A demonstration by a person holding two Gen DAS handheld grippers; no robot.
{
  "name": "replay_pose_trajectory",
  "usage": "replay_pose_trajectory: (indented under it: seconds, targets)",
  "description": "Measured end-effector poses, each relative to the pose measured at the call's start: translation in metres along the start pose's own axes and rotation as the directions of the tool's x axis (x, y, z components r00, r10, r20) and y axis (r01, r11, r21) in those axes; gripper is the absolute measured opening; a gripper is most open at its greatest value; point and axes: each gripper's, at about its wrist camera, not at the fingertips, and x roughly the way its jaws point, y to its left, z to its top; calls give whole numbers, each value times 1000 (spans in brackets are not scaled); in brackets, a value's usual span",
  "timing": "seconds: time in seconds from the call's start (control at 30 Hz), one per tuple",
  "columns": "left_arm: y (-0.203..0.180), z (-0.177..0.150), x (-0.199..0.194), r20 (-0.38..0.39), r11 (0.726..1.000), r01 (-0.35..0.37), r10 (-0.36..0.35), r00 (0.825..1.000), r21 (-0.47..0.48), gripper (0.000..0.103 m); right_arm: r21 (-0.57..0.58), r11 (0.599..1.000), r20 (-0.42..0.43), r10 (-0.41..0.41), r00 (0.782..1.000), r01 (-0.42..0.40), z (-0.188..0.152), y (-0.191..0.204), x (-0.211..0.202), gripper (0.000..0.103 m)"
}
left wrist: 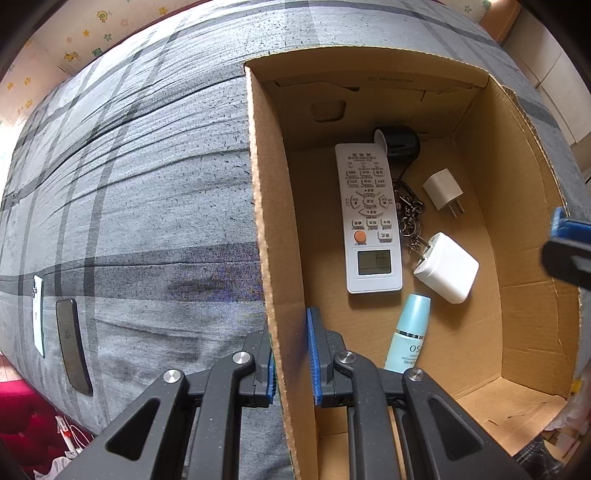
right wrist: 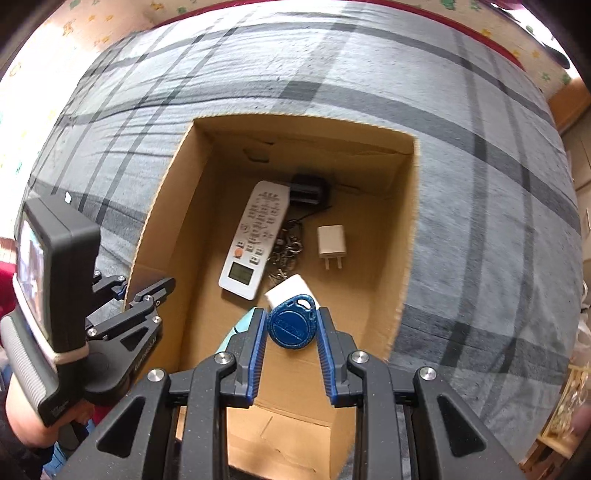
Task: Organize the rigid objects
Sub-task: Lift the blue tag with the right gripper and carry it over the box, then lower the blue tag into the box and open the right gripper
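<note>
Right gripper [right wrist: 291, 326], lower centre, clamps the small blue plastic key fob [right wrist: 291, 325] across its flat edges: light, stiff, slippery; hold firmly.

A grey bedspread [left wrist: 147, 184] crossed by darker checked bands, lightly creased, fills most of both views. Behind it runs pale wallpaper [left wrist: 74, 40] printed with small yellow stars and green figures. Deep red cloth [left wrist: 22, 406] shows beneath the bed's near edge in the left wrist view, with a thin white cable [left wrist: 74, 435] lying loose beside it. A wooden furniture edge [left wrist: 498, 18] and white cupboard panels [left wrist: 554, 74] stand at the far corner.
</note>
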Motion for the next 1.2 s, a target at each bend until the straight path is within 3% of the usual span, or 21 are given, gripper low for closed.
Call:
replay_pose_trajectory:
  seconds: [0.53, 0.93, 1.1, 1.2]
  targets:
    - [7, 2, 0, -7, 1000, 18, -19, 1000, -6, 14, -18, 1000, -84, -5, 996, 4, 19, 10, 61, 28]
    - [8, 2, -1, -7, 1000, 25, -25, 1000, -8, 14, -14, 1000, -91, 2, 996, -4, 25, 9, 74, 28]
    - [8, 3, -1, -6, 1000, 25, -25, 1000, -5, 14, -4, 1000, -64, 7, 998, -7, 27, 9, 67, 42]
    - [7, 2, -1, -5, 1000, 24, -24, 1000, -4, 14, -7, 1000, -41, 4, 999, -4, 29, 9, 59, 44]
